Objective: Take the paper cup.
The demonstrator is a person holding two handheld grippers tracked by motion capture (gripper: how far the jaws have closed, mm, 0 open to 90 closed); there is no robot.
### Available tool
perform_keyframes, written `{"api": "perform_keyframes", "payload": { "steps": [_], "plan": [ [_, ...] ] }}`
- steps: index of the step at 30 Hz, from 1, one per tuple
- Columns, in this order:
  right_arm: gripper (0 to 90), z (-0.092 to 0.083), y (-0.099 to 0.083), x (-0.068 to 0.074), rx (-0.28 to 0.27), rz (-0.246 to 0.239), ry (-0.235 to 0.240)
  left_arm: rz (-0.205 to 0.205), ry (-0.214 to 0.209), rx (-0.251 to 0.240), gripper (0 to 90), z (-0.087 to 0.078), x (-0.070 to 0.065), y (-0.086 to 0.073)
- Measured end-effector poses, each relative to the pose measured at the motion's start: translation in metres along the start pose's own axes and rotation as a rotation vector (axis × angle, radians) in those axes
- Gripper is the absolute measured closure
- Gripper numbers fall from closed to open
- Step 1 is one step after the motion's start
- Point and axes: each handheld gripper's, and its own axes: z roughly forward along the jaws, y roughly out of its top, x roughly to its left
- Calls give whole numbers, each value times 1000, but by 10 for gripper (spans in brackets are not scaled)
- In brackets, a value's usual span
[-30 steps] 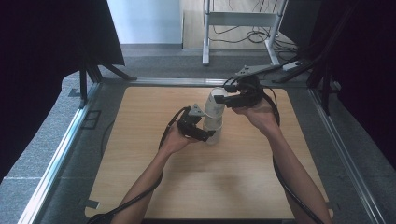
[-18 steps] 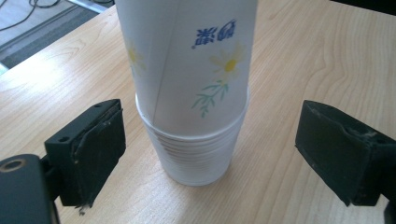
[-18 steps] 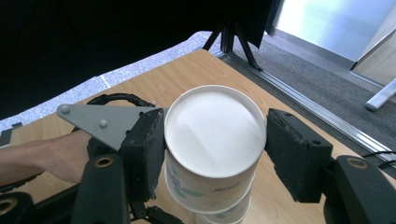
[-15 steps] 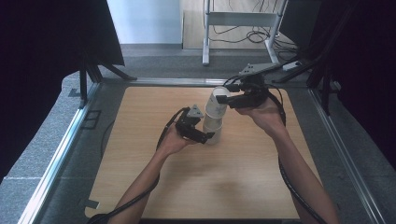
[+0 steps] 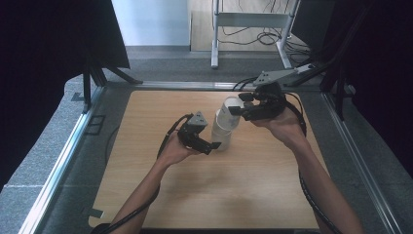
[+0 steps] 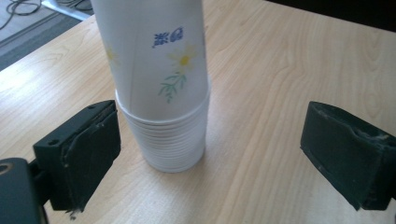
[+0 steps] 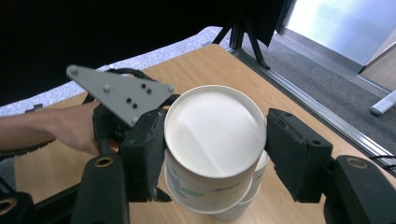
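Wooden table (image 5: 146, 195) | right tool (image 7: 215, 140) grips top cup (image 7: 215, 128) | stack (image 6: 173, 144) base hidden

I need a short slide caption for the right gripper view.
Right gripper clamps the top upside-down white flowered paper cup of the stack above the wooden table.

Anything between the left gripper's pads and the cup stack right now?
Nothing but bare wooden table. In the left gripper view the left gripper has just been opening, and the cup stack stands between its pads, untouched.
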Motion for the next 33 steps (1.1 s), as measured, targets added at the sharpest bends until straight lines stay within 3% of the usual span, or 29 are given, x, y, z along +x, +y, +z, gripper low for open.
{"api": "perform_keyframes", "payload": {
  "steps": [17, 24, 33],
  "plan": [
    [385, 1, -29, 22, 18, -28, 60, 48, -98, -22, 19, -12, -26, -10],
    [385, 3, -43, 30, 15, -37, 83, 70, -121, -34, 19, -15, -39, -14],
    [385, 8, -63, 36, 24, -40, 105, 67, -141, -48, 27, -13, -50, -26]
  ]
}}
